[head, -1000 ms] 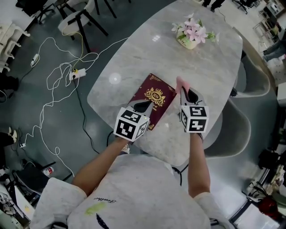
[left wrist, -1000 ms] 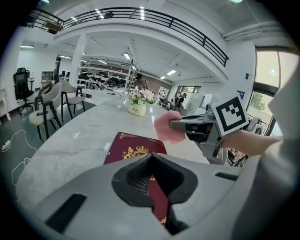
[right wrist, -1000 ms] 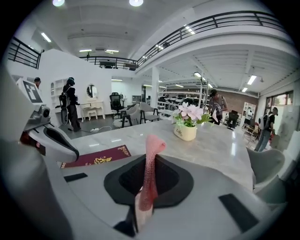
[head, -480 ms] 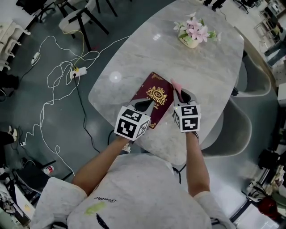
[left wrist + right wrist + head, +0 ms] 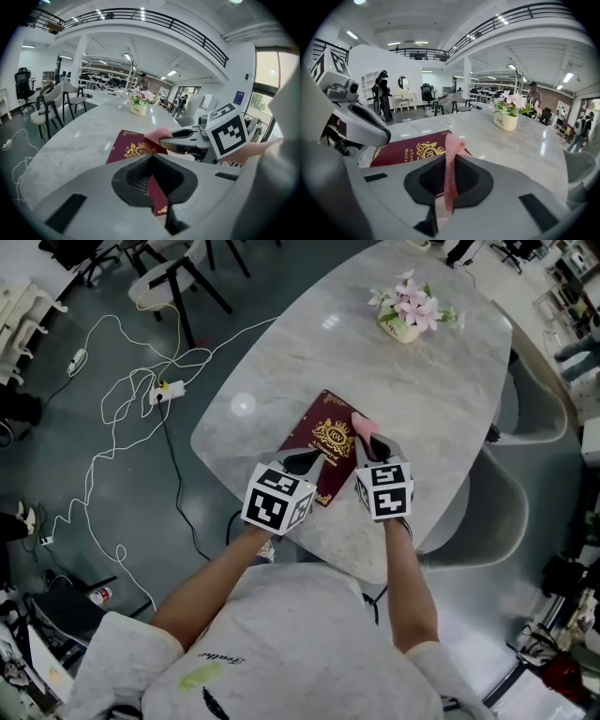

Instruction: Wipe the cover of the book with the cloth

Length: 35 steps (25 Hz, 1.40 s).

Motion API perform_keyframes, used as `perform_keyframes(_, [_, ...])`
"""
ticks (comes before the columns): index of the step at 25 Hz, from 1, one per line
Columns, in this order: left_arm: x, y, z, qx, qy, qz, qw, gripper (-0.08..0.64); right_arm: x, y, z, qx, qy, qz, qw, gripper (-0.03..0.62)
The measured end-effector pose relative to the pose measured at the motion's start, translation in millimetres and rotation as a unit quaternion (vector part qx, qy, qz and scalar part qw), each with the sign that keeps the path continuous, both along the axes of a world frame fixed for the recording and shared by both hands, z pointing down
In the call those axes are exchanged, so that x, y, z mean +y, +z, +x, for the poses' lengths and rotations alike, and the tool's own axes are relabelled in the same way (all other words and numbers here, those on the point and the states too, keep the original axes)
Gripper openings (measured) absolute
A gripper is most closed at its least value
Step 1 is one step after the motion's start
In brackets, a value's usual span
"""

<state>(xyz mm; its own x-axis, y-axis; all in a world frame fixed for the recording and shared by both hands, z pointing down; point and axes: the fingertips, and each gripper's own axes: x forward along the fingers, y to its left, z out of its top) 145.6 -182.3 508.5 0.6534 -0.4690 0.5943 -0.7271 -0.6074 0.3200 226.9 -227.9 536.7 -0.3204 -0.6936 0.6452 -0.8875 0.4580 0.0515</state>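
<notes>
The right tongs (image 5: 450, 161) are clamped on a pink cloth (image 5: 451, 140), which sticks up past their tips and reaches over the right edge of the dark red book (image 5: 323, 439). The book lies flat on the marble desk (image 5: 441, 399), just ahead of both tongs. The left tongs (image 5: 151, 157) are closed with their tips together and nothing pinched, set over the book's near corner. The two tongs are close, side by side. A flower pot (image 5: 401, 326) stands well beyond them.
</notes>
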Motion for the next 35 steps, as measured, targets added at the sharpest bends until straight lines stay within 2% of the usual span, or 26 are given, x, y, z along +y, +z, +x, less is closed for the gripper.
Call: perform_keyframes(35, [36.5,-7.8,-30.5,0.013,-0.002,0.01,0.9999,0.007,58.7,1.1,-53.6,0.001,-0.019,-0.016,1.0,0.02])
